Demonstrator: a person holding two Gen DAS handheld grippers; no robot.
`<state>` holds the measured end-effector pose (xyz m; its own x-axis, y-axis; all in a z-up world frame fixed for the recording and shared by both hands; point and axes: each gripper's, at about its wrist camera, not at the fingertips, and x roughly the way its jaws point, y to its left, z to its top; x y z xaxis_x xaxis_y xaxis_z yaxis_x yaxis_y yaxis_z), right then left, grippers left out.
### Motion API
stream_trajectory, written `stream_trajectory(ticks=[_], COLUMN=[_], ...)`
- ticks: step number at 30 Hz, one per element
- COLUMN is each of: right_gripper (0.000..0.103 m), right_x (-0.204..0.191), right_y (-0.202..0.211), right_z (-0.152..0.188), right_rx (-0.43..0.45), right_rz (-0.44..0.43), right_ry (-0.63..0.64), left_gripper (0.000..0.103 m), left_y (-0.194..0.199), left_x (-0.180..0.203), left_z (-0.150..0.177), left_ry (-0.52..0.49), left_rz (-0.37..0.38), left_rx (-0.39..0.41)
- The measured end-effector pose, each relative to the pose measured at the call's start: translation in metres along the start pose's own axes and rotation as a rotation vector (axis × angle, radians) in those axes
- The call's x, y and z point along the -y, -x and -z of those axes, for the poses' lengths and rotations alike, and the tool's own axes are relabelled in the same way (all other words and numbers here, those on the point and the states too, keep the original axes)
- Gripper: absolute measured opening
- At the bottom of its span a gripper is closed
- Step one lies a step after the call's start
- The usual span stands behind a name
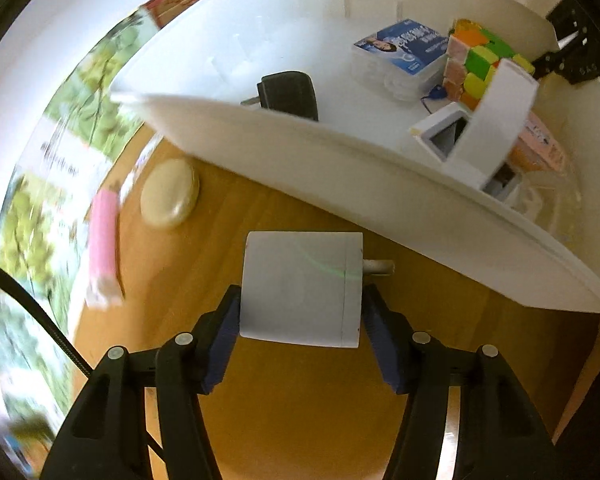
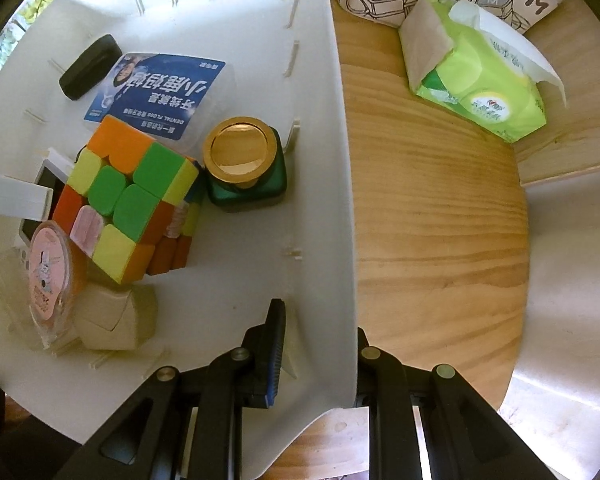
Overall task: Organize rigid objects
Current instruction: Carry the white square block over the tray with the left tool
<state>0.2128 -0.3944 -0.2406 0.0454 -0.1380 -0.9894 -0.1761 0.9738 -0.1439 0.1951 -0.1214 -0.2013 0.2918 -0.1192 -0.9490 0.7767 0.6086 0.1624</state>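
The white charger [image 1: 302, 288] sits clamped between the blue pads of the left hand-held gripper [image 1: 302, 312], held above the wooden surface [image 1: 300, 400] just short of the bin [image 1: 340, 184], its prong poking out toward the bin wall. That side-on grip looks chosen to keep the flat faces square so it can be lifted over the rim and set down inside. Over at the bin's near corner, the right hand-held gripper [image 2: 320, 354] is closed on the bin's wall, one pad inside and the other finger outside, most likely steadying the bin so it does not slide as things go in. Inside the bin, plenty is already gathered: a cube [image 2: 132, 196] with orange, green and yellow faces near the middle, a green jar with a gold lid [image 2: 242, 160] just beside it toward the wall, a clear box with a blue label [image 2: 156, 96] behind the cube reading "DENTAL FLOSS" among Chinese characters, and a black case [image 2: 90, 66] further back. A pink-lidded round tub [image 2: 48, 268] and a beige piece [image 2: 116, 320] lie on the near side of the cube; the tub's print is too small to read. Outside the bin, a green tissue pack [image 2: 480, 88] rests well apart on the surface, with a cloth printed with letter keys, "U" and "M" legible, behind it. In the left view a pale oval soap [image 1: 170, 194] and a blurred pink tube [image 1: 102, 240] wait near the bin, probably still to be sorted.
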Motion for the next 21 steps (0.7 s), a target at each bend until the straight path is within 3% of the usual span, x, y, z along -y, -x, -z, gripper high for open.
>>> stream_trajectory(ticks=[12, 21], right_gripper=[0.021, 0.021], right_x=[0.008, 0.015], right_y=[0.022, 0.043], right_z=[0.011, 0.021], right_rx=[0.06, 0.094], right_rz=[-0.032, -0.051], right_ry=[0.023, 0.044], left_gripper=[0.061, 0.06], left_y=[0.03, 0.041], left_x=[0.037, 0.034], left_z=[0.061, 0.075], left_ry=[0.405, 0.762], left_rz=[-0.024, -0.002], left_rx=[0.062, 0.164])
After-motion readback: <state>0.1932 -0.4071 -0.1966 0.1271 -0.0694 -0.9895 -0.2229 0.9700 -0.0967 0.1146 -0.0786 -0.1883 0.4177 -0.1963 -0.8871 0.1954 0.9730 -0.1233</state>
